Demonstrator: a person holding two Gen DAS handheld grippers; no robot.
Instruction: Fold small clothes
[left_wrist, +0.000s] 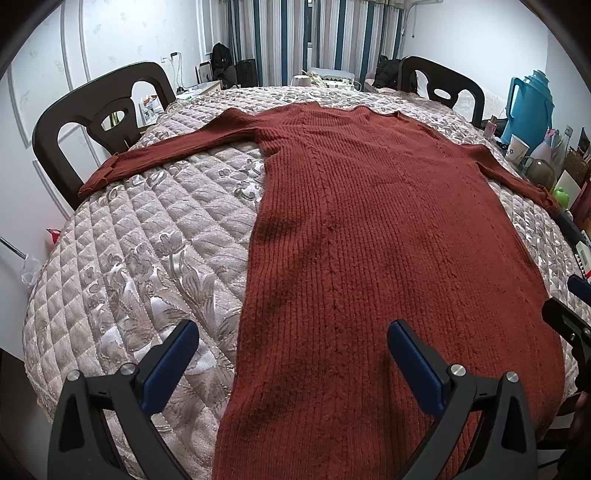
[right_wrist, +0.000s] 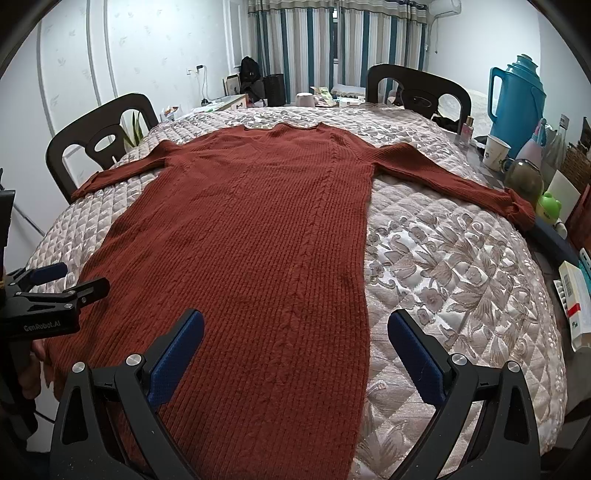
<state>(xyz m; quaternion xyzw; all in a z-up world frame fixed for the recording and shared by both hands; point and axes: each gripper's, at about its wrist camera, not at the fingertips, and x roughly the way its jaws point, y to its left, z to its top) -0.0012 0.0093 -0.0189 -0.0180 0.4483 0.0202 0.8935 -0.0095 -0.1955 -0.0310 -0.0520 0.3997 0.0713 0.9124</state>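
A long rust-red ribbed knit sweater dress (left_wrist: 369, 229) lies flat on the quilted table cover (left_wrist: 129, 266), neck at the far side, both sleeves spread outward. It also shows in the right wrist view (right_wrist: 251, 240). My left gripper (left_wrist: 291, 332) is open and empty, hovering over the hem's left edge. My right gripper (right_wrist: 295, 325) is open and empty over the hem's right edge. The left gripper shows at the left edge of the right wrist view (right_wrist: 62, 288). The right gripper shows at the right edge of the left wrist view (left_wrist: 569, 314).
Dark chairs (left_wrist: 92, 122) (right_wrist: 417, 88) stand around the table. A blue thermos jug (right_wrist: 517, 96), paper cup (right_wrist: 495, 151), glass pot (right_wrist: 524, 177), green toy (right_wrist: 550, 206) and boxes (right_wrist: 576, 295) crowd the right side. A pink bowl (right_wrist: 306, 99) sits at the far edge.
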